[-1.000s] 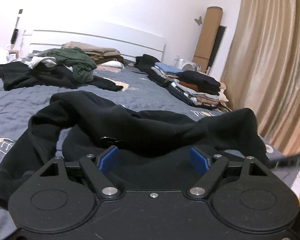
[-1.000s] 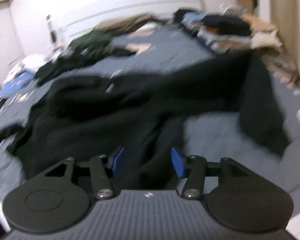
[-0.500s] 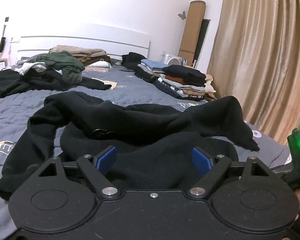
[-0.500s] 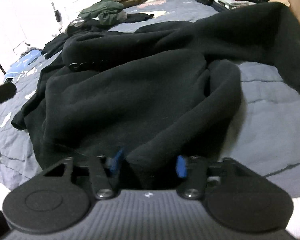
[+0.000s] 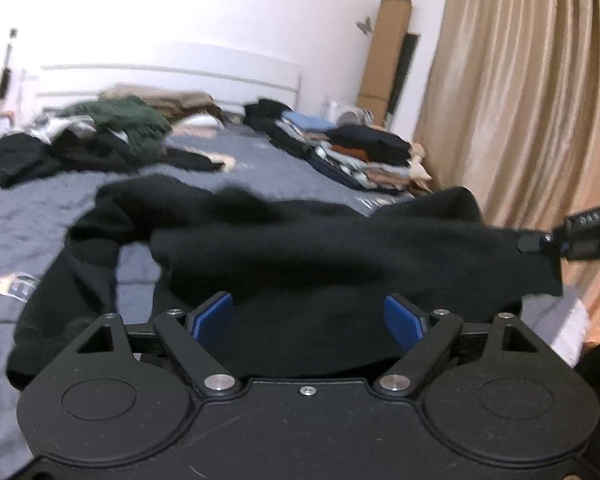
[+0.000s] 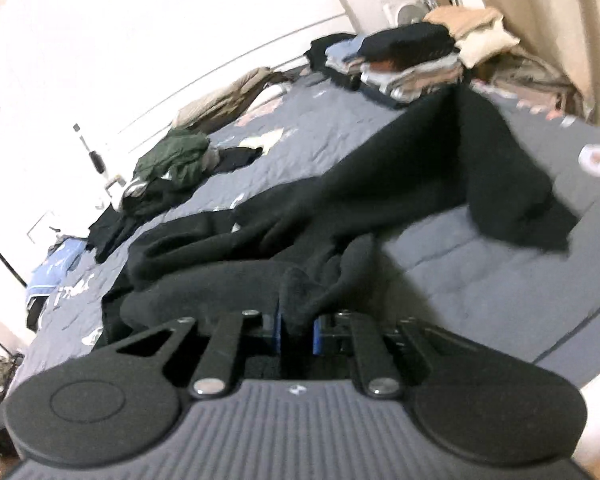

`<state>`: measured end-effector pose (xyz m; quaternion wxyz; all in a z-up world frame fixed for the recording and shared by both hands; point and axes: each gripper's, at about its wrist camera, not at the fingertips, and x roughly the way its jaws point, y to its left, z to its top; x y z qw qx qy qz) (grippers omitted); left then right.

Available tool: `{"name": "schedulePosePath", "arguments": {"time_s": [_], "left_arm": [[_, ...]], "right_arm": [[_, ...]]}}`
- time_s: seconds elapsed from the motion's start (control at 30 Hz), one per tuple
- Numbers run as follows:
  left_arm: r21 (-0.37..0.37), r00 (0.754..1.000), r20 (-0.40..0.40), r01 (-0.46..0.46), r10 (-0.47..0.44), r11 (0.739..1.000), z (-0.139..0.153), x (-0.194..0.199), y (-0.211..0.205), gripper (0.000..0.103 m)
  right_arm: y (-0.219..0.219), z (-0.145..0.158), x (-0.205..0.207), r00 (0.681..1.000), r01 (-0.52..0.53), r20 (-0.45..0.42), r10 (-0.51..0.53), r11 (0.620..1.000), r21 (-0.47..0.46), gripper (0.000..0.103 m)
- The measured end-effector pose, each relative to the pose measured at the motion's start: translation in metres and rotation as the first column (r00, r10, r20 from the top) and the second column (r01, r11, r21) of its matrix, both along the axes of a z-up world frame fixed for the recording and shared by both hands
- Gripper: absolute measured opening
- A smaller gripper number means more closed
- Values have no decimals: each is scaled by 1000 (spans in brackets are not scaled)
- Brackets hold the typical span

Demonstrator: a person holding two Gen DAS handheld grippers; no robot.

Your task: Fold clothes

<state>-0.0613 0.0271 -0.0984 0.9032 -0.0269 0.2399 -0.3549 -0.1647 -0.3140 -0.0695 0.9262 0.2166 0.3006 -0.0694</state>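
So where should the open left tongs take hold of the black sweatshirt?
At the near hem of the black sweatshirt, directly ahead of the left tongs, coming in low from the bed's near edge. The cloth there bunches into a raised edge between the open pads. The right tongs are closing on a fold of it, so a matching grip probably evens the lift.

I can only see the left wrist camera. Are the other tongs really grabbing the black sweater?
Observer: Yes. The right tongs are closing on a bunched fold of the black sweater, and the cloth sits between their blue pads.
Child: What's way over at the left side of the bed?
Observer: A crumpled light blue garment lies at that edge of the grey bedspread, outside your picture.
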Motion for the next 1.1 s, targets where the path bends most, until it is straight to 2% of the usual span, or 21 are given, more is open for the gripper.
{"name": "schedulePosePath", "arguments": {"time_s": [0.07, 0.17, 0.27, 0.4, 0.43, 0.5, 0.67, 0.8, 0.87, 0.9, 0.93, 1.03, 1.1], "left_arm": [[4, 998, -29, 54, -54, 999, -1, -1, -1, 82], [25, 994, -36, 108, -107, 994, -2, -6, -5, 82], [43, 991, -38, 134, -132, 990, -4, -8, -6, 82], [90, 985, -30, 172, -170, 981, -5, -10, -2, 85], [114, 984, -19, 177, -176, 978, -5, -11, 0, 88], [166, 989, 0, 149, -151, 975, -7, -9, 6, 89], [261, 998, 18, 56, -63, 964, -14, 2, 24, 89], [378, 995, 81, 26, -61, 926, -26, 1, 19, 88], [431, 992, 108, 16, -69, 902, -34, 0, 16, 81], [448, 992, 110, 12, -69, 894, -37, 1, 15, 76], [460, 992, 109, 5, -62, 888, -40, 4, 15, 66], [453, 997, 78, -41, 7, 890, -47, 20, 21, 44], [447, 995, 75, -88, 61, 890, -50, 30, 24, 43]], "right_arm": [[2, -5, 11, 995, -46, -93, 38, 996, -80, 15], [16, -20, 25, 972, -120, -218, 87, 982, -146, 17], [34, -25, 22, 950, -189, -283, 131, 964, -188, 20], [43, -4, -6, 961, -198, -239, 138, 949, -247, 31], [40, 2, -13, 969, -182, -209, 129, 949, -257, 38], [36, 10, -21, 980, -159, -161, 119, 952, -261, 44], [47, 1, -18, 977, -187, -152, 152, 949, -253, 45], [69, -16, -5, 966, -239, -146, 212, 948, -208, 45], [81, -25, 1, 960, -267, -138, 244, 946, -185, 45], [88, -28, 3, 956, -280, -138, 257, 943, -182, 45], [95, -32, 5, 953, -290, -142, 266, 939, -183, 46], [109, -42, 8, 941, -326, -165, 296, 925, -197, 46], [114, -48, 6, 932, -346, -192, 307, 910, -227, 47]]}}
